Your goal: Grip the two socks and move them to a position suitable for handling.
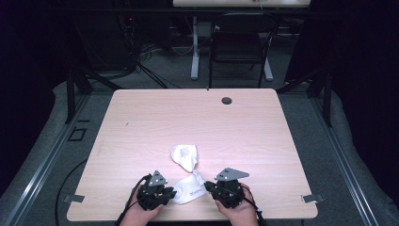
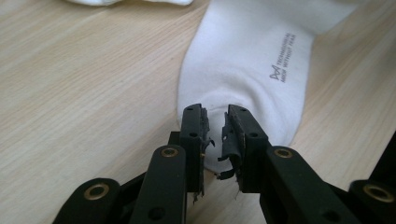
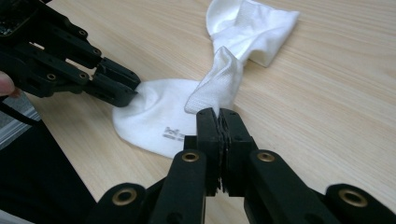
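A white sock (image 1: 188, 157) lies twisted on the wooden table (image 1: 155, 122) near its front edge. The foot part, with a small grey logo (image 2: 282, 70), lies flat, and the ribbed leg part (image 3: 219, 74) twists away towards the crumpled cuff (image 3: 254, 28). My left gripper (image 1: 173, 192) (image 2: 215, 112) is shut on the sock's toe end, and the fabric puckers at its tips (image 3: 133, 91). On the opposite side, my right gripper (image 1: 207, 187) (image 3: 218, 112) is shut on the edge of the twisted leg part.
The table has a round cable hole (image 1: 227, 100) near its far edge. A dark chair (image 1: 237, 42) and a white table leg (image 1: 194, 47) stand beyond it. Small metal clips (image 1: 74, 198) (image 1: 310, 198) sit at the front corners. A person's hands hold both grippers at the front edge.
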